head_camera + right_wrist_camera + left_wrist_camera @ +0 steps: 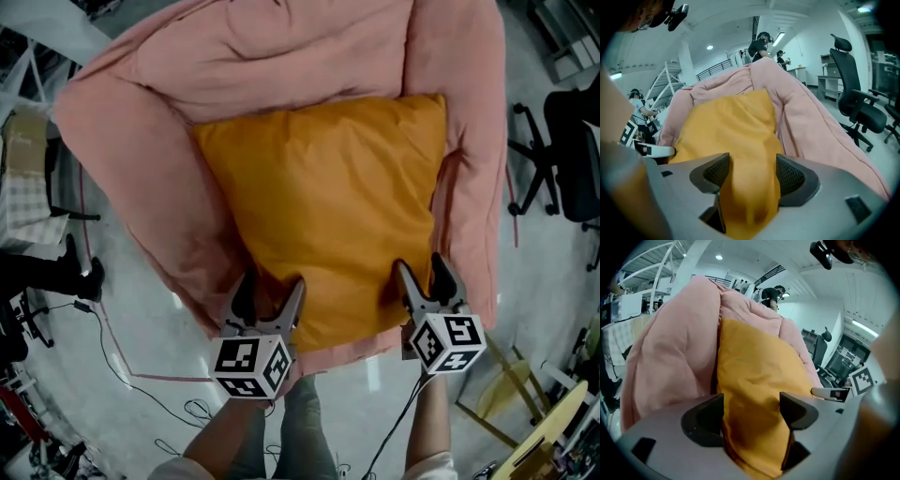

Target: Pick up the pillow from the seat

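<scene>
Orange pillow (323,206) lying flat in pink seat (150,169), near edge facing front and running L-to-R, far edge tucked vs the backrest; roughly square, so no clear long axis. L gripper (274,286) at near-left corner, R gripper (419,267) at near-right corner, both w/ jaws spread wide and pillow hem poking between the pads, not pinched yet by the look of it. Pillow straight ahead of both, neither noticeably nearer; prob. just needs both closing on that edge, then lifting up & back.
</scene>
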